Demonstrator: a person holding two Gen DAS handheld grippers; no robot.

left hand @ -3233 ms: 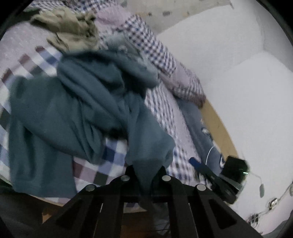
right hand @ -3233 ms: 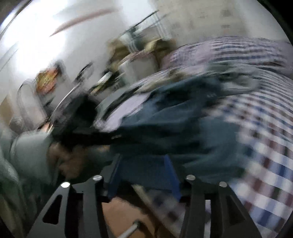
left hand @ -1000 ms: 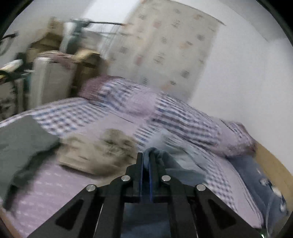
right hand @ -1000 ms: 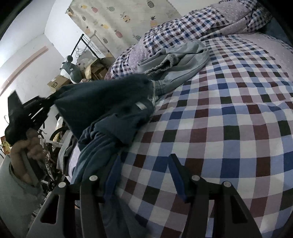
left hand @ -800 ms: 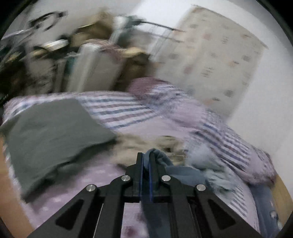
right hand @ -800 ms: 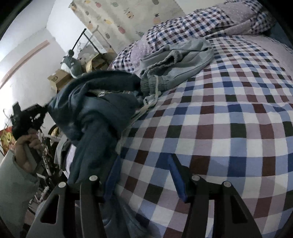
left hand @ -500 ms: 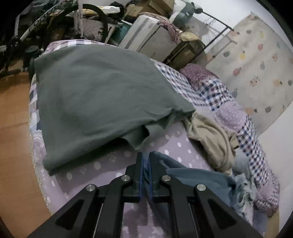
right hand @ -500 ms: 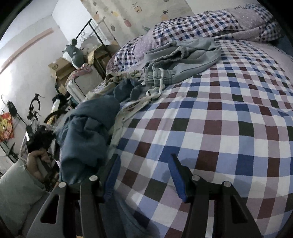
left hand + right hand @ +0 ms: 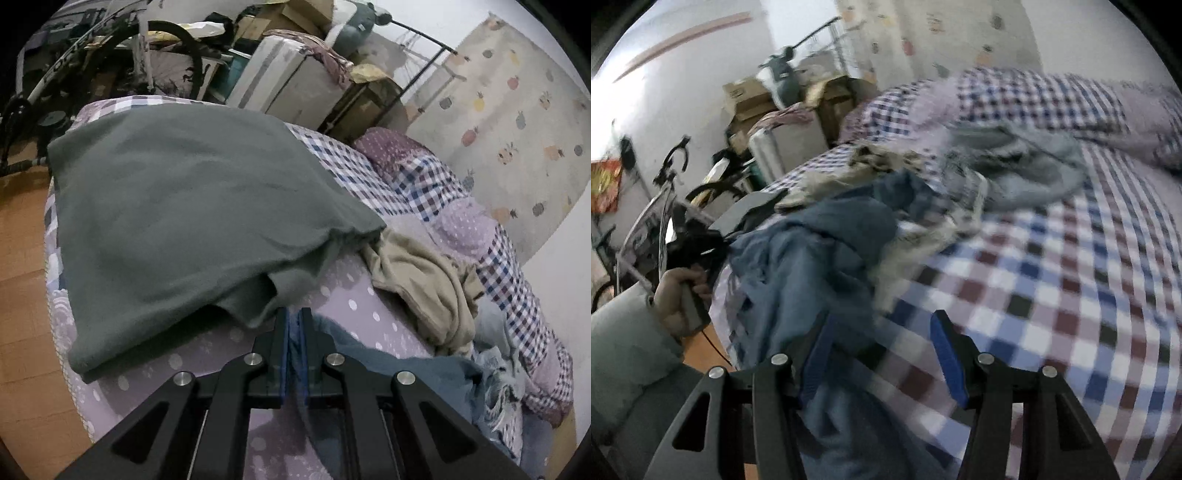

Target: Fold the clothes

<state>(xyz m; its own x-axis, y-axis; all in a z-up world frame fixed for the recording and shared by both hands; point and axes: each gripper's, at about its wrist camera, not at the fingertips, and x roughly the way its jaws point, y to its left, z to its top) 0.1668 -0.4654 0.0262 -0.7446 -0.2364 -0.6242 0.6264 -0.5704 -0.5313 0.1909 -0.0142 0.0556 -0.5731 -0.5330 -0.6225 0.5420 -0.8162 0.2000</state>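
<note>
Blue cloth was pinched between the closed fingers of the left gripper (image 9: 294,350), which was clamped on an edge of the blue garment (image 9: 827,266); the rest of that garment lay bunched and crumpled near the bed's edge, trailing off toward the right gripper (image 9: 882,354). The right gripper's fingers stood apart, empty, with a fold of the blue garment lying just beside its left finger. The grey garment (image 9: 177,206) lay spread fairly flat on the bed (image 9: 1071,280), and a beige garment (image 9: 421,280) and a pale blue-grey garment (image 9: 1027,173) sat in loose heaps farther up (neither showed any fold). The person's hand (image 9: 679,295) gripped the left tool's handle. Judgement: the blue garment was not folded and looked mid-handling, most likely being drawn out to be laid flat. To do this well, the right gripper should take a second edge or corner well apart from the left's hold, so the cloth can be stretched taut and set down without wrinkles, clear of the grey garment. The right view was blurred.
</note>
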